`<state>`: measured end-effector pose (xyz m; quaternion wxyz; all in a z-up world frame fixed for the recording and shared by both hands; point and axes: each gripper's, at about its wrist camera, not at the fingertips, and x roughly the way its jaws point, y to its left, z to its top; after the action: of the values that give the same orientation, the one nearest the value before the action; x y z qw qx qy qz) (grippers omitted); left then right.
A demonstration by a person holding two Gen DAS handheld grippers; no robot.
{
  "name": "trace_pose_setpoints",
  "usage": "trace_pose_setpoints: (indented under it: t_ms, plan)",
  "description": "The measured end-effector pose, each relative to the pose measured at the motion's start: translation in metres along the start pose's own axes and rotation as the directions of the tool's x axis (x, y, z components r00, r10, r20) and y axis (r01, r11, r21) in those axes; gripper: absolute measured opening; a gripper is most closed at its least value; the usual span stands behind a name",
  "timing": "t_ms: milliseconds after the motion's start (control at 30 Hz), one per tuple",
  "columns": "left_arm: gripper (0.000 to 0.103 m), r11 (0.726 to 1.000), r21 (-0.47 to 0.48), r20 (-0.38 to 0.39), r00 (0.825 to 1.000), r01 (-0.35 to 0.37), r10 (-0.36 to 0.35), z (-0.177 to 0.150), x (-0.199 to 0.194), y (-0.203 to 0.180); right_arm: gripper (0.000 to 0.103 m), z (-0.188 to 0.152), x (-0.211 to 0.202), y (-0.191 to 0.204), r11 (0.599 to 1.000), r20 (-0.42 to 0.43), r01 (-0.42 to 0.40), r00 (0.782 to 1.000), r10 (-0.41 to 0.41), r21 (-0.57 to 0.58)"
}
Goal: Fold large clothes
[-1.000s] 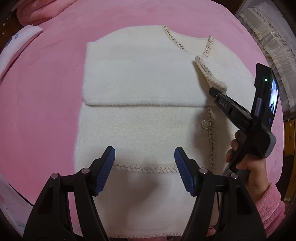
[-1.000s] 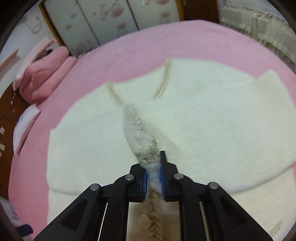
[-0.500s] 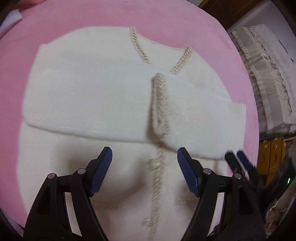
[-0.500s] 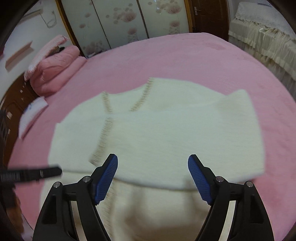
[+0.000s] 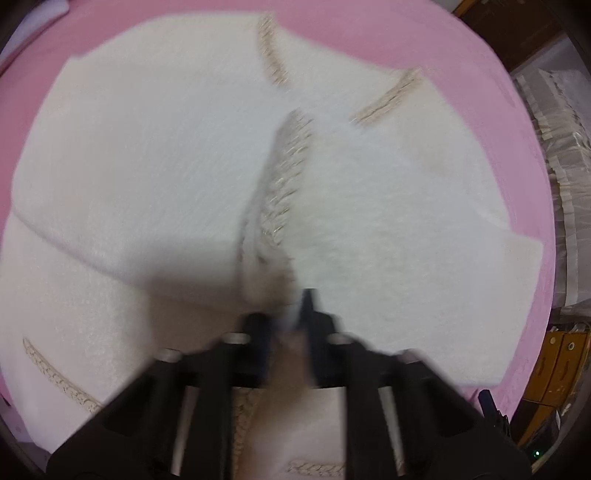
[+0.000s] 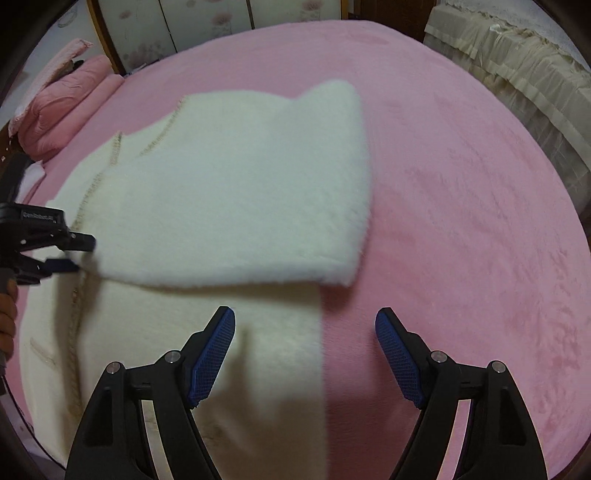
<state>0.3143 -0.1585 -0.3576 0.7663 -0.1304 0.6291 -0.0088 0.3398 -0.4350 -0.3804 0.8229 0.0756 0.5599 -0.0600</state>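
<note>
Left gripper (image 5: 286, 317) has just clamped shut on the braided cuff (image 5: 277, 221) of the folded sleeve atop the cream cardigan (image 6: 236, 192) on the pink bed (image 6: 461, 206), right gripper (image 6: 304, 354) now released, empty: handoff done, sleeve adjustment next.

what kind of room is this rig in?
Most likely a home bedroom. The white cardigan lies on a wide bed covered by a pink blanket, pink pillows are stacked at its far corner, and floral-patterned wardrobe doors stand behind it.
</note>
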Motion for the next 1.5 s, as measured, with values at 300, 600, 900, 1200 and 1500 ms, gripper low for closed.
trace_pose_setpoints:
  t_ms: [300, 600, 900, 1200, 1500]
  plan:
    - [0.005, 0.983, 0.110, 0.453, 0.873, 0.149, -0.183, 0.026, -0.123, -0.054, 0.080, 0.019, 0.037, 0.003, 0.990, 0.051, -0.006, 0.999, 0.013, -0.143]
    - [0.005, 0.998, -0.050, 0.429, 0.903, 0.032, -0.008, 0.025, -0.116, 0.003, 0.080, 0.016, 0.049, -0.007, 0.982, 0.092, 0.001, 0.996, 0.016, -0.189]
    - [0.013, 0.982, -0.077, 0.206, 0.961, -0.171, 0.183, -0.037, 0.003, 0.051, 0.080, 0.002, 0.063, -0.071, 0.997, 0.077, 0.069, 0.995, -0.071, 0.028]
    - [0.043, 0.937, -0.038, 0.326, 0.882, -0.349, 0.341, -0.046, -0.072, 0.040, 0.069, -0.025, 0.007, -0.107, 0.977, 0.071, 0.085, 0.992, -0.100, 0.195]
    - [0.000, 0.998, 0.060, 0.199, 0.979, 0.035, -0.046, -0.042, -0.071, -0.020, 0.001, -0.006, 0.037, -0.035, 0.863, -0.055, -0.463, 0.874, 0.482, 0.201]
